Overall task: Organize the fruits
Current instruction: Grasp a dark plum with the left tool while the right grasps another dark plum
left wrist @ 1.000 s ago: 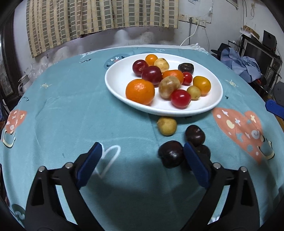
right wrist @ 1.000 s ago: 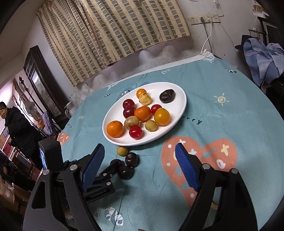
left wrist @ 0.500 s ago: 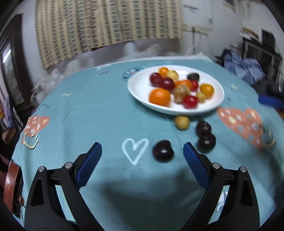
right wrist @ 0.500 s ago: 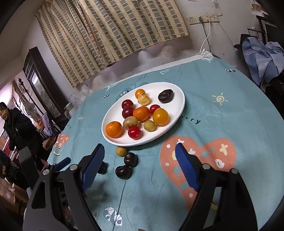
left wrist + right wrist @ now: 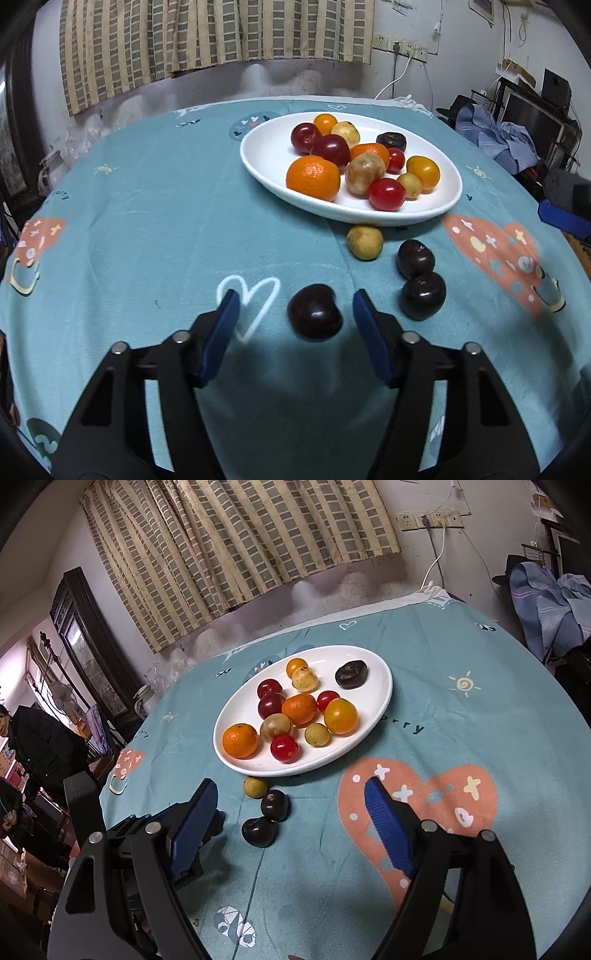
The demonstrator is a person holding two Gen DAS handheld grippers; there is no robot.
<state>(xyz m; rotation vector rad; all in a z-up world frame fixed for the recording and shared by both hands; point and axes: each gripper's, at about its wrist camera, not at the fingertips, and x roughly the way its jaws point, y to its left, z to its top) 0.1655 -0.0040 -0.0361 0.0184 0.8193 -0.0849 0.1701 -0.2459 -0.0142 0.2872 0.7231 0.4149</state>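
A white plate (image 5: 266, 173) holds oranges, red plums, yellow fruits and one dark fruit. On the teal cloth in front of it lie a yellow-green fruit (image 5: 365, 242) and two dark plums (image 5: 414, 258) (image 5: 423, 295). A third dark plum (image 5: 315, 312) lies apart to their left, between the jaws of my left gripper (image 5: 295, 306). Those jaws are closing, with a gap still on both sides of the plum. My right gripper (image 5: 290, 790) hangs open above the cloth, near the yellow-green fruit (image 5: 255, 786) and the plum pair (image 5: 275, 805), holding nothing.
The round table's edge curves close on all sides. A person in dark clothes (image 5: 33, 738) stands at the far left by a dark cabinet. Clothes are heaped on a chair (image 5: 546, 602) at the right. A curtain covers the wall behind.
One dark plum now lies left of the other two, near the white heart print. My left gripper shifted left and its jaws narrowed around that plum. The right gripper stayed still.
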